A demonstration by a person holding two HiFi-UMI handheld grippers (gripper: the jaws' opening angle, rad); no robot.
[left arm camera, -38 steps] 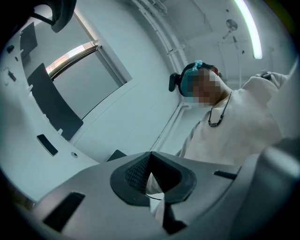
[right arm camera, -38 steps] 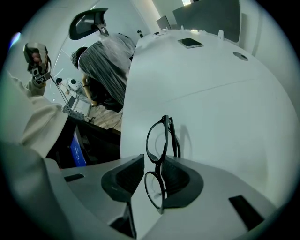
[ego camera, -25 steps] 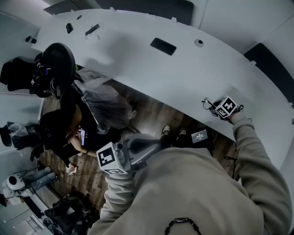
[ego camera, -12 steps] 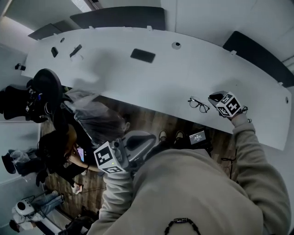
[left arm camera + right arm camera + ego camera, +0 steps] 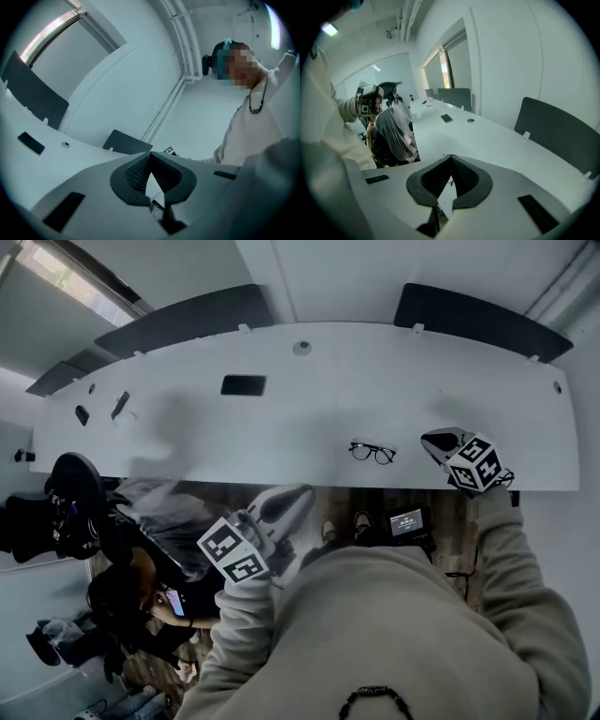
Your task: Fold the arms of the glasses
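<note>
**Head view, with both gripper views.** The glasses [image 5: 372,453] lie on the white worktop [image 5: 281,427] right of the frame's centre, close to the worktop's near edge. They are too small here to tell whether the arms are folded. The right gripper [image 5: 433,439] hangs just to their right, apart from them and tilted down toward the surface. Its jaws have just been closing and now meet, and its own view shows nothing between them. The left gripper [image 5: 302,493] is clenched on nothing as well. It sits below the worktop's edge in the frame, over the wooden floor [image 5: 300,488] and well apart from the glasses.

**Hazards, as judged from this layout.**
- The glasses rest near the edge, so a push from the closed right gripper could slide them off onto the floor.
- With the left gripper away, nothing braces the frame. A press on one arm would likely spin or skid the whole pair rather than turn the hinge.
- If the arms remain open, jaws reopened too late or closed too hard could bend a thin arm or mark a lens.
- The dark phone [image 5: 243,384] toward the upper left lies well clear and poses no obstruction.
</note>
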